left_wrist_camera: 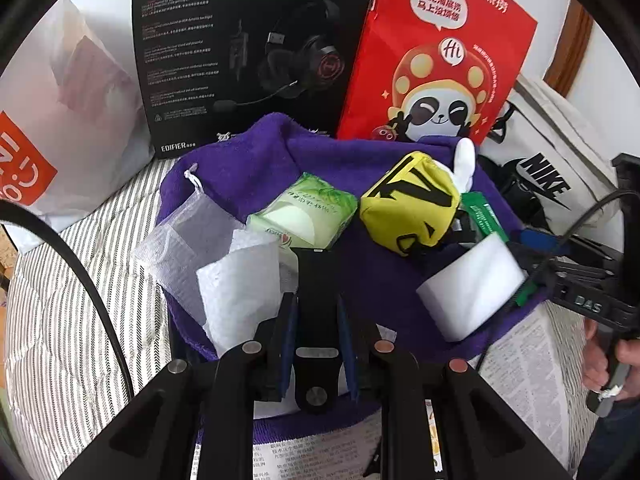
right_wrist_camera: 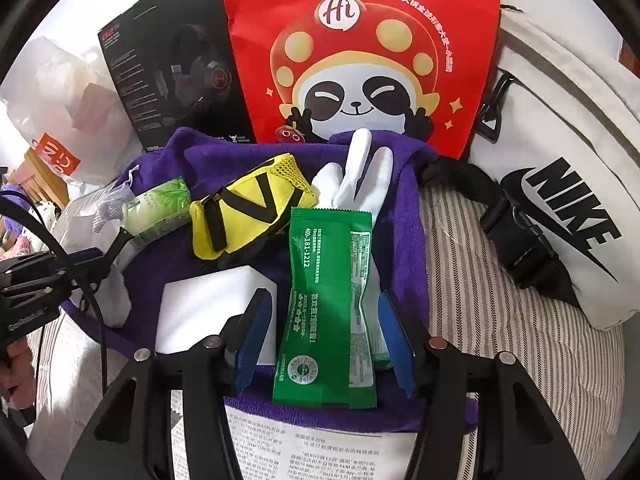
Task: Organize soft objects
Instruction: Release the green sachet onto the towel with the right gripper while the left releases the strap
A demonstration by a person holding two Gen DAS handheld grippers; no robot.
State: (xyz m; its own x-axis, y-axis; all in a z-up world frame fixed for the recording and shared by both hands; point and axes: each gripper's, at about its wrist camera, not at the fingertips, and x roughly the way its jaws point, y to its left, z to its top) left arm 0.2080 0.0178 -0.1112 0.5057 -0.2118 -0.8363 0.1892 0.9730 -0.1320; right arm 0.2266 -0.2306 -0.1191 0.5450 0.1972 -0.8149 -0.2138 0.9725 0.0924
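A purple towel lies on the bed with soft things on it: a green tissue pack, a yellow pouch with black stripes, a white glove, a white sponge block, a mesh drawstring bag and a white padded sheet. My left gripper is shut on a black flat object. My right gripper has its jaws spread on either side of a green sachet, which lies between them; it also shows in the left view.
A black headset box, a red panda paper bag and a white Nike bag stand behind the towel. A white plastic bag is at the left. Newspaper lies in front on the striped bedding.
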